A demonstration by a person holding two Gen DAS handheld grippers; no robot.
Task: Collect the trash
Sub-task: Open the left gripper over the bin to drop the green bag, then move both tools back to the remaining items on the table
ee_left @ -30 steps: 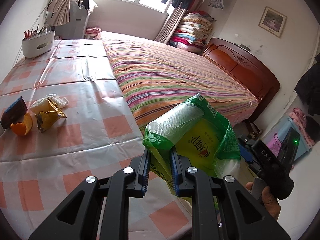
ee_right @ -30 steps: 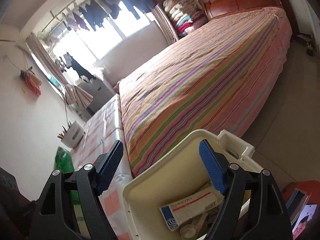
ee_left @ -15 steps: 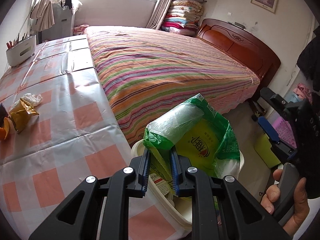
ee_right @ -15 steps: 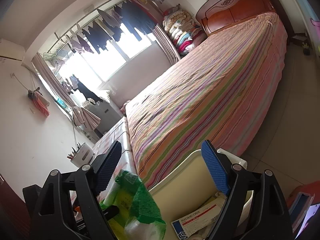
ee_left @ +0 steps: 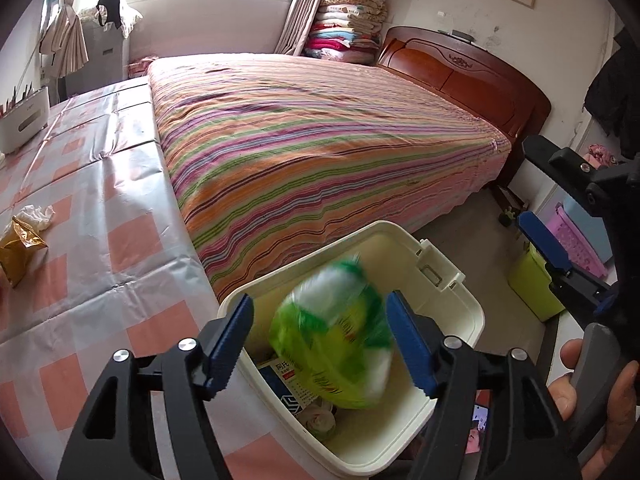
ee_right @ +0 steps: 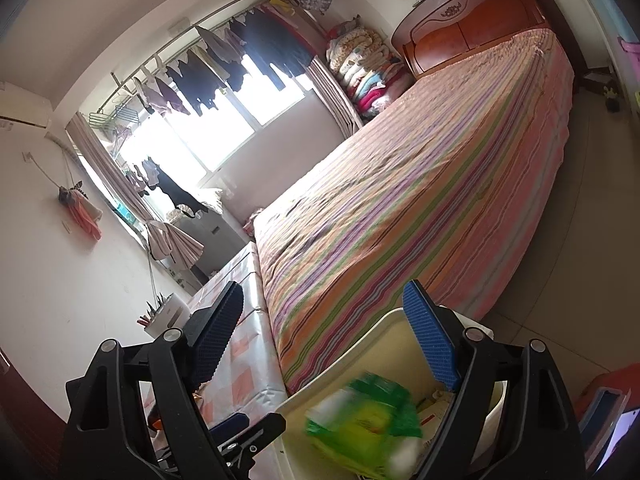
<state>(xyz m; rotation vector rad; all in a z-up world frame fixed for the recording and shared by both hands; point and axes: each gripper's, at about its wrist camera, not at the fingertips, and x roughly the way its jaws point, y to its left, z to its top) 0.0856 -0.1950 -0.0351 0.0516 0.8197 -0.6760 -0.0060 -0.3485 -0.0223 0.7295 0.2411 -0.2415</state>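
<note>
My left claw (ee_left: 320, 344) is over the cream plastic bin (ee_left: 460, 304), its blue pads spreading apart, and the green and yellow plastic bag (ee_left: 332, 344) sits between them, blurred, touching neither pad, above the bin's contents. Under the bag this view shows a blue and white medicine box (ee_left: 286, 384) and a crumpled tissue (ee_left: 320, 420) in the bottom of the bin. The bin stands at the corner of the checked surface (ee_left: 100, 248), just beside the striped bed (ee_left: 320, 140).

Only the left wrist view shows what else lies on the surface: a crumpled gold wrapper (ee_left: 20, 248) with a white tissue wad (ee_left: 38, 214) touching it, well apart from the bin, and a white pen holder (ee_left: 24, 118) at the far end. It also shows my right hand (ee_left: 596, 404) wrapped around the handle of the right claw (ee_left: 536, 196), whose pads stand apart beside the bin.

The right wrist view looks along my right claw (ee_right: 324, 320), tilted; its pads are spread wide with nothing pinched. The near wall of the bin (ee_right: 384, 344) rises between them, and the same green bag (ee_right: 364, 416) shows blurred inside the bin. This view alone shows the clothes rail (ee_right: 208, 20) hung with dark garments above the window, and the tip of my left claw (ee_right: 248, 428) low in the picture at the bin's edge.
</note>
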